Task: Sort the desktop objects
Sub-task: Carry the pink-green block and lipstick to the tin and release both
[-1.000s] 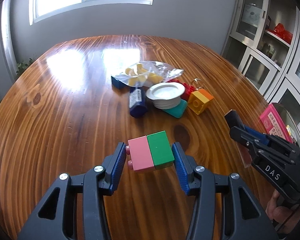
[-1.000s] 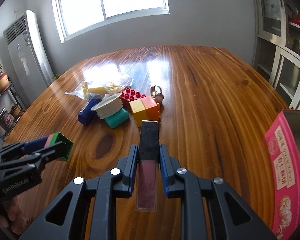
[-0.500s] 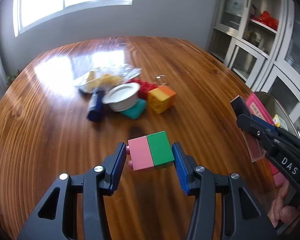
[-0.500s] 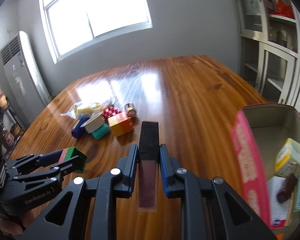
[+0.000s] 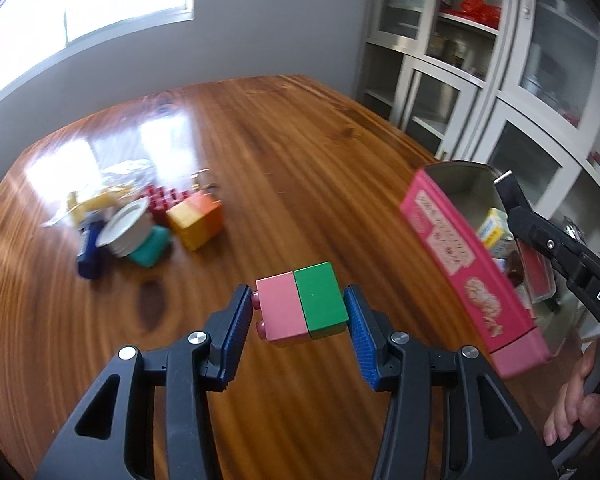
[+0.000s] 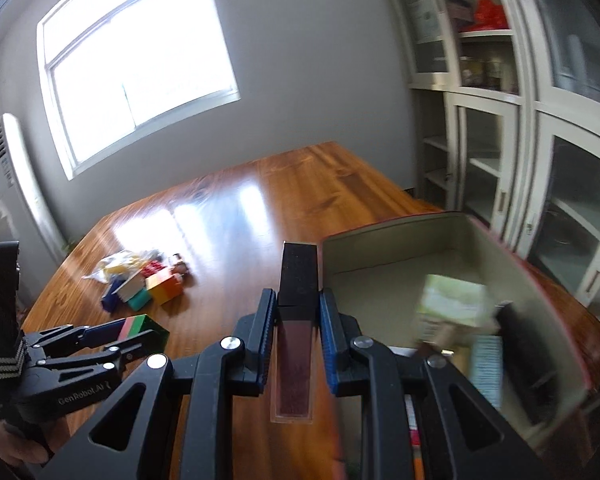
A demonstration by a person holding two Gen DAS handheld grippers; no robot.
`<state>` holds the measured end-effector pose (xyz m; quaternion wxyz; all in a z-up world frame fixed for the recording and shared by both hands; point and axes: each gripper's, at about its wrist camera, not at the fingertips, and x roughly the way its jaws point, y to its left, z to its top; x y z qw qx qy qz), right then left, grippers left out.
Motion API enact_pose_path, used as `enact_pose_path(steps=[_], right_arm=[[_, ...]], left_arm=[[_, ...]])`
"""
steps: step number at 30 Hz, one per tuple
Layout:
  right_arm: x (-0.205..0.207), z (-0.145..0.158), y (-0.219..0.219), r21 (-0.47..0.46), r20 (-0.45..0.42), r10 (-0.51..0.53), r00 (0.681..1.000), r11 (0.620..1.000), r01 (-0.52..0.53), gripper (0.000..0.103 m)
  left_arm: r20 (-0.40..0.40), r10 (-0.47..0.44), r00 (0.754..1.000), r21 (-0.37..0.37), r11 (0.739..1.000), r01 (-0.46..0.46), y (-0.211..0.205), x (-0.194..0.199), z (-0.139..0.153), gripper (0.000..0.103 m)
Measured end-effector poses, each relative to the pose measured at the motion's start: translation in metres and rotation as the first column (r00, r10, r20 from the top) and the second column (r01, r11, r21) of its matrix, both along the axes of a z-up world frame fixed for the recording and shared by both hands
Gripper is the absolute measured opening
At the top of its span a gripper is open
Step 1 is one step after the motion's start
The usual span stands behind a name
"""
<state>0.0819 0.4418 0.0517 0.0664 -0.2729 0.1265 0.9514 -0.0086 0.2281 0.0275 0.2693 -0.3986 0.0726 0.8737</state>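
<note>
We are carrying the pink-green block pair (image 5: 302,306) clamped end to end in the left gripper (image 5: 300,316): light, rigid, slick plastic. Right gripper (image 6: 298,328) is pinching a slim lip-gloss tube (image 6: 296,344); pink box (image 5: 472,268) lying ahead-right.

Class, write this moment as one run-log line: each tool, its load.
left tool: holds pink-green block | right tool: holds lip-gloss tube | pink box: open
</note>
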Motion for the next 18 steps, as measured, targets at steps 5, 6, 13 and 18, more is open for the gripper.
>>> enact_pose_path(steps=[5,6,13,18], right_arm=[[0.022,-0.002,0.034,0.003,0.012,-0.090,0.996,0.996,0.090,0.024],[0.025,-0.003,0.040,0.000,0.015,-0.104,0.994,0.995,0.104,0.024],[0.050,-0.010,0.072,-0.009,0.036,-0.179,0.983,0.984,0.180,0.024],[0.053,-0.016,0.085,-0.017,0.046,-0.182,0.982,0.983,0.183,0.024]], left_arm=[[-0.009,-0.067,0.998,0.008,0.998,0.067,0.027,0.009,0.008,0.051],[-0.014,-0.080,0.997,0.007,0.997,0.080,0.033,0.011,0.009,0.051],[-0.025,-0.173,0.985,0.004,0.985,0.173,0.070,0.029,0.015,0.051],[-0.015,-0.222,0.975,0.005,0.975,0.222,0.092,0.038,0.016,0.051]])
